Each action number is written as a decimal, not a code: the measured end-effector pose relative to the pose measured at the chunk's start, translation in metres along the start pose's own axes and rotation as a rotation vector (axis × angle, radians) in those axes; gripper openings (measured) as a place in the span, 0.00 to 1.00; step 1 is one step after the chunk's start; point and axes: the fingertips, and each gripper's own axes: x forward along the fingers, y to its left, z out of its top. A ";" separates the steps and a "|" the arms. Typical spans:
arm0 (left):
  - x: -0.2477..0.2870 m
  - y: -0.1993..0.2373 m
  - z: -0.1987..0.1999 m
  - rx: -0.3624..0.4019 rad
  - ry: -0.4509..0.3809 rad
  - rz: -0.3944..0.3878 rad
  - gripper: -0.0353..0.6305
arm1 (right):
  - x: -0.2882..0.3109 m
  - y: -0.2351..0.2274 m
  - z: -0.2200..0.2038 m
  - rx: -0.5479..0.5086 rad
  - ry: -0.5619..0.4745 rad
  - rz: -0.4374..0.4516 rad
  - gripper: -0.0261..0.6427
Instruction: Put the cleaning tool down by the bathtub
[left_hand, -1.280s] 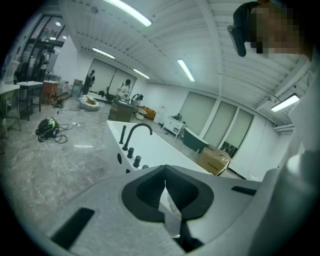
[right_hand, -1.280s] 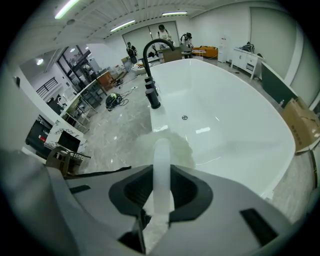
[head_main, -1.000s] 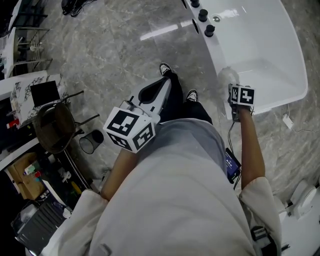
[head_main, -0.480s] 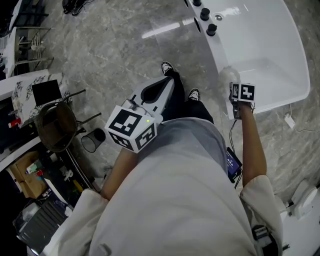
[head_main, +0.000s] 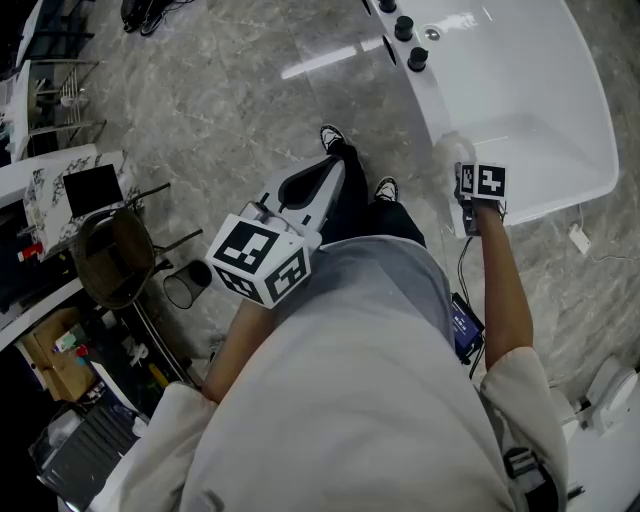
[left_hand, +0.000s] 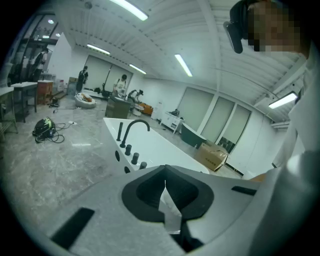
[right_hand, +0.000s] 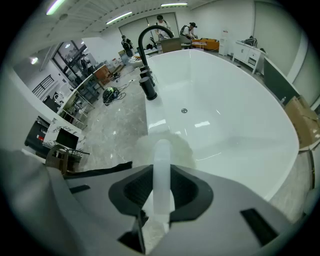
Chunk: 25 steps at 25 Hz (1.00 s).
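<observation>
The white bathtub (head_main: 560, 150) lies at the upper right of the head view and fills the right gripper view (right_hand: 235, 115). My right gripper (head_main: 464, 200) hangs at the tub's near rim, shut on the cleaning tool (right_hand: 162, 170), a translucent white handle. Its fuzzy round head (head_main: 450, 150) hovers over the rim by the floor side. My left gripper (head_main: 330, 170) is held in front of the person's body over the floor, its jaws pressed together with nothing between them. In the left gripper view the tub (left_hand: 150, 147) and its black faucet (left_hand: 132, 127) lie beyond.
A black faucet (right_hand: 145, 40) and knobs (head_main: 405, 28) stand at the tub's far end. The person's shoes (head_main: 332, 137) stand on the grey marble floor (head_main: 230, 110). A chair (head_main: 110, 255), a black bin (head_main: 180, 285) and a desk (head_main: 60, 185) are at the left. A cable plug (head_main: 577, 241) lies right of the tub.
Almost nothing differs; the right gripper with the tool has crept slightly up toward the tub rim. The left gripper stays where it was.
</observation>
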 end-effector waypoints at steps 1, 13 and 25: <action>0.000 0.000 0.001 -0.005 -0.004 0.001 0.06 | -0.001 0.000 0.000 0.003 0.000 0.003 0.16; 0.000 -0.007 -0.004 0.000 -0.004 -0.018 0.06 | -0.010 -0.001 -0.003 0.014 -0.029 0.003 0.17; -0.002 -0.009 -0.007 -0.008 -0.021 -0.037 0.06 | -0.022 0.004 -0.004 0.025 -0.067 0.001 0.17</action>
